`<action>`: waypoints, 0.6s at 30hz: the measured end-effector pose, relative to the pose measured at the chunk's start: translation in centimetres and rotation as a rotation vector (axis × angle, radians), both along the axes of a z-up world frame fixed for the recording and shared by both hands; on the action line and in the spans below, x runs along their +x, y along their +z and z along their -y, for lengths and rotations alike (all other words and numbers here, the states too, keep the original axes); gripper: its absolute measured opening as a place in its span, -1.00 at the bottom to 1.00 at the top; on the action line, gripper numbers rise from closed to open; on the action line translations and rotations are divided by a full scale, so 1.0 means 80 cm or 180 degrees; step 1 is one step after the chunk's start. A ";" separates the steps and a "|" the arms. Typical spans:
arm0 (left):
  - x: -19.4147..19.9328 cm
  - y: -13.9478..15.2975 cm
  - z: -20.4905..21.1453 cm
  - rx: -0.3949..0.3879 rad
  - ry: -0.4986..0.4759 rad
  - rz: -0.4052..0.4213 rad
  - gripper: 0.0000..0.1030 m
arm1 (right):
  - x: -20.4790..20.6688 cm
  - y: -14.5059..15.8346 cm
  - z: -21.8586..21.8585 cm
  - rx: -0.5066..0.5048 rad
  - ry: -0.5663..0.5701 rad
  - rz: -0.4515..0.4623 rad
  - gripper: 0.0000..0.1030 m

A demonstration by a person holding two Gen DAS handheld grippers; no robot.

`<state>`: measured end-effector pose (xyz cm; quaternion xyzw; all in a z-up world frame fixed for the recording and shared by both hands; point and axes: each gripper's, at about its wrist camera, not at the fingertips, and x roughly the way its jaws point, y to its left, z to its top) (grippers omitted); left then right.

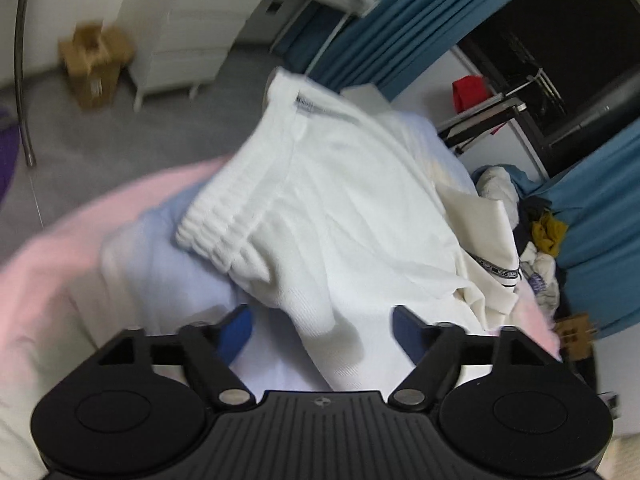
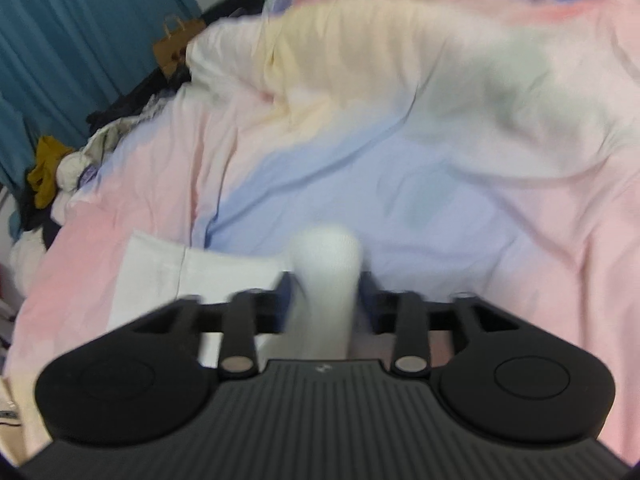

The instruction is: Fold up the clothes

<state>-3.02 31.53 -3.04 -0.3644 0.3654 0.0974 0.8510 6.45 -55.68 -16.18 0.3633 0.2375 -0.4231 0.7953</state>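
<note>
A white garment [image 1: 320,208] with a ribbed cuff [image 1: 212,232] lies bunched on a pastel pink and blue bedspread [image 1: 60,248]. In the left wrist view my left gripper [image 1: 322,320] is open, its blue-padded fingers standing either side of a hanging fold of the white cloth. In the right wrist view my right gripper [image 2: 326,280] is shut on a rolled fold of white cloth [image 2: 326,264] and holds it above the bedspread [image 2: 400,200]. A flat white piece [image 2: 160,280] lies at the lower left. Both views are blurred.
A heap of mixed clothes [image 1: 532,240] lies by the blue curtain [image 1: 600,208]; it also shows in the right wrist view [image 2: 52,176]. A cream garment [image 1: 480,232] lies beside the white one. A white drawer unit [image 1: 184,28] and cardboard box [image 1: 94,60] stand on the floor.
</note>
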 end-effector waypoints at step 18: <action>0.025 0.115 0.233 0.1199 -0.0882 0.1141 0.99 | -0.015 0.121 -0.213 -0.1090 0.2066 0.0873 0.55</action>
